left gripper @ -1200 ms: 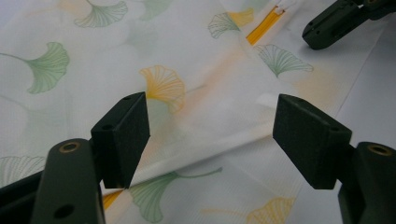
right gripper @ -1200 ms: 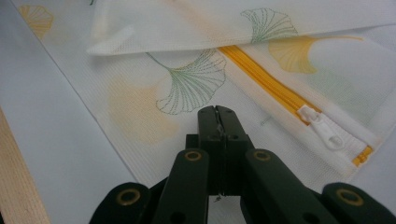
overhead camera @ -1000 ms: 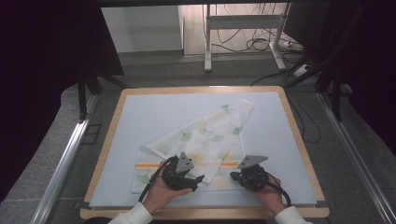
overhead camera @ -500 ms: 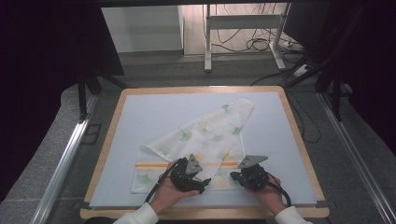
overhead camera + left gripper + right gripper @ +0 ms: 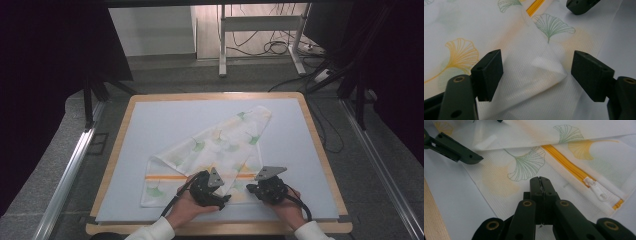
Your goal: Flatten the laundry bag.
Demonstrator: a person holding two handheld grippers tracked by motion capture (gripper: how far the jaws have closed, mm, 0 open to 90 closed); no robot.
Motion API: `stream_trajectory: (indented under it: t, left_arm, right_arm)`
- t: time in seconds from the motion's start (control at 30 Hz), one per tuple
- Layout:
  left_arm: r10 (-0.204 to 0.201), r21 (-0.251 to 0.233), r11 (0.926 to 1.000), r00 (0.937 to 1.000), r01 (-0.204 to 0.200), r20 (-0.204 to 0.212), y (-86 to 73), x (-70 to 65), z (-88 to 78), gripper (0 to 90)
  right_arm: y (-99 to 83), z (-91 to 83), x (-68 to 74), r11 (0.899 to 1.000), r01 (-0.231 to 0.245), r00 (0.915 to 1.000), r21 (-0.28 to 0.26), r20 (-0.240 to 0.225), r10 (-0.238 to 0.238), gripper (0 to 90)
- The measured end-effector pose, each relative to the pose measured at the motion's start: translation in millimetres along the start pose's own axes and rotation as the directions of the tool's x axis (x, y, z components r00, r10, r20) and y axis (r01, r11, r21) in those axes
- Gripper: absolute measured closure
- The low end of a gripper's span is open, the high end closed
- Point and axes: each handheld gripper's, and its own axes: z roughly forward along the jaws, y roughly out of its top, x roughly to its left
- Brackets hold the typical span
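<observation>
High view: fixed above the person's side, looking forward and down, whole desk [image 5: 320,150] in frame, floor beyond. Left gripper view: rides the left gripper [image 5: 536,75], very close, looking along its jaws at a folded corner of the mesh laundry bag [image 5: 529,50]. Right gripper view: rides the right gripper [image 5: 540,181], equally close, low over the bag. All three views share the bag's ginkgo-print near edge and yellow zipper [image 5: 566,162].

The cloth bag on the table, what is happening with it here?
A person is folding a white mesh laundry bag with a ginkgo leaf print and a yellow zipper on a table mat. The left tongs stand open around a folded corner of the bag, not pinching it yet. The right tongs are shut and rest on the bag's near edge, apparently pinning it down. The bag lies partly folded into a diagonal shape.
</observation>
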Motion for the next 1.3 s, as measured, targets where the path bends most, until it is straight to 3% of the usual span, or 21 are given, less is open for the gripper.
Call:
stream_trajectory:
  t: [0.2, 0.47, 0.5, 0.63, 0.87, 1.3]
  left_arm:
    - [-0.002, 0.001, 1.0, 0.9991, 0.002, 0.042, -0.6, 2.7, 0.0, 44.4]
    - [-0.027, -0.008, 0.9996, 0.9991, 0.028, 0.033, -2.2, 11.8, -1.6, 64.4]
    - [-0.025, -0.008, 0.9996, 0.9993, 0.025, 0.028, -2.9, 13.7, -2.2, 72.2]
    - [-0.026, -0.009, 0.9996, 0.9995, 0.026, 0.019, -2.9, 13.8, -2.2, 79.8]
    - [-0.011, -0.025, 0.9996, 0.9999, 0.01, -0.01, -3.4, 12.0, -4.4, 84.9]
    - [-0.018, -0.095, 0.9953, 0.9998, 0.018, -0.007, -0.1, 16.7, -21.3, 86.0]
  right_arm:
    - [-0.4, 0.0, -1.1, 1.0, -0.005, 1.0, -0.003, -0.005, 0.005, 89.3]
    - [-0.4, 0.1, -0.8, 1.0, -0.001, 1.0, -0.002, -0.003, 0.001, 89.3]
    - [-0.4, 0.2, -0.9, 1.0, -0.002, 1.0, -0.003, -0.004, 0.002, 89.2]
    - [-0.4, 0.2, -0.8, 1.0, 0.0, 1.0, -0.003, -0.003, 0.0, 89.1]
    - [-0.5, 0.1, -0.8, 1.0, 0.004, 1.0, -0.004, -0.002, -0.004, 88.6]
    - [-0.5, 0.1, -1.2, 1.0, 0.006, 1.0, -0.006, 0.0, -0.006, 87.7]
